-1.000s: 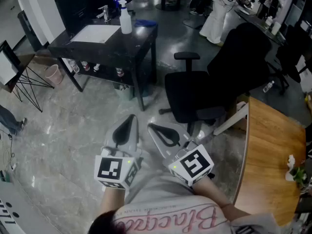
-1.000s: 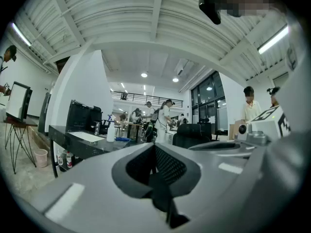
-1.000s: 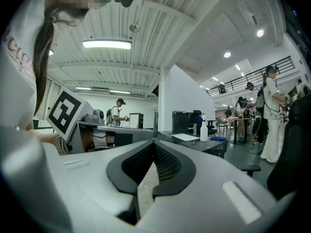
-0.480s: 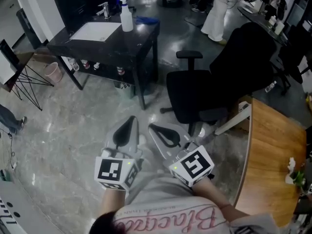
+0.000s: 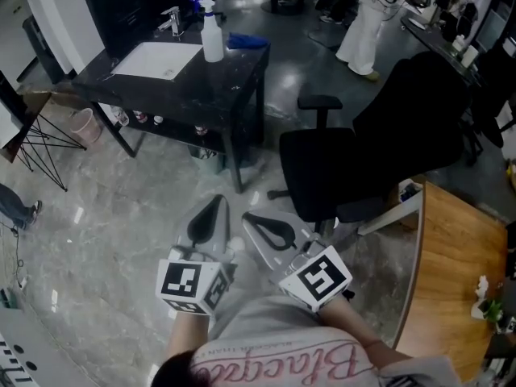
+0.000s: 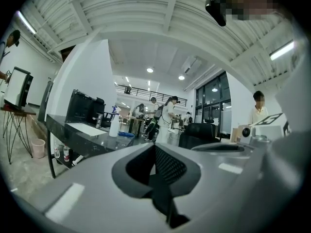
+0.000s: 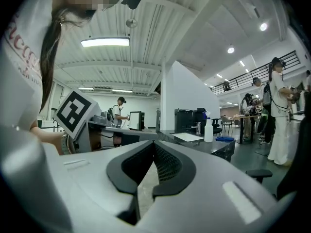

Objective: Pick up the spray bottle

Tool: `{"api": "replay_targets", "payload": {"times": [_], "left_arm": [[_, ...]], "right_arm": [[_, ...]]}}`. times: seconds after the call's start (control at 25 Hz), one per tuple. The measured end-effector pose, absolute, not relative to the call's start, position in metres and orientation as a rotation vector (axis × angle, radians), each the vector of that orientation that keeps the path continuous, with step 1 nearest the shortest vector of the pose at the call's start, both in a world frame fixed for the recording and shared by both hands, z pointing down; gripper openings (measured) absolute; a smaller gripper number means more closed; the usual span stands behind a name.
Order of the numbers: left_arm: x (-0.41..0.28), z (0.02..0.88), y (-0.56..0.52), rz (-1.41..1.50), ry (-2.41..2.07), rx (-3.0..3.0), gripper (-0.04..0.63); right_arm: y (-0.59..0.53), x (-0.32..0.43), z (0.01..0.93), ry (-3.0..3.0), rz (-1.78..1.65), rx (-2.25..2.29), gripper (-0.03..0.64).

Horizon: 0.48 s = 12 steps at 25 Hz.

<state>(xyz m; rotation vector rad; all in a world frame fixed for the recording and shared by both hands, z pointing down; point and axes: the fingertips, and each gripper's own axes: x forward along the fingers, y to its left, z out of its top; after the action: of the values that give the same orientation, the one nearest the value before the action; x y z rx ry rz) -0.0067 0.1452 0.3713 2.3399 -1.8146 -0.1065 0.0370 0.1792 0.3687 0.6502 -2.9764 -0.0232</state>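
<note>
The spray bottle [image 5: 212,35], white with a blue trigger head, stands upright on the black table [image 5: 201,83] far ahead of me. The left gripper view shows the bottle [image 6: 114,123] small in the distance, as does the right gripper view [image 7: 209,128]. My left gripper [image 5: 214,201] and right gripper [image 5: 250,214] are held side by side over the floor, well short of the table. Both point level toward it. The tips of my left gripper [image 6: 154,147] meet, and so do those of my right gripper [image 7: 154,148]. Both are shut with nothing between the fingers.
A black office chair [image 5: 339,160] stands right of the table. A wooden tabletop [image 5: 451,256] lies at the right edge. On the black table are a white inset [image 5: 157,59], a faucet [image 5: 173,18] and a blue cloth [image 5: 246,41]. A person in white [image 5: 367,14] stands behind.
The table, bottle and chair have slid down in the head view and look nearer. Both grippers have moved forward toward the table, still shut and empty.
</note>
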Motion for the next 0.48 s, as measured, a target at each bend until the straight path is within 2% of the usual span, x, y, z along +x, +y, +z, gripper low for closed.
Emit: {"api": "replay_targets", "payload": {"times": [0.48], "left_arm": [[-0.042,0.363,0.037,-0.139,-1.777,2.362,-0.002]], "right_arm": [[0.071,0.001,0.362,-2.941,-0.029,0.697,0.002]]}}
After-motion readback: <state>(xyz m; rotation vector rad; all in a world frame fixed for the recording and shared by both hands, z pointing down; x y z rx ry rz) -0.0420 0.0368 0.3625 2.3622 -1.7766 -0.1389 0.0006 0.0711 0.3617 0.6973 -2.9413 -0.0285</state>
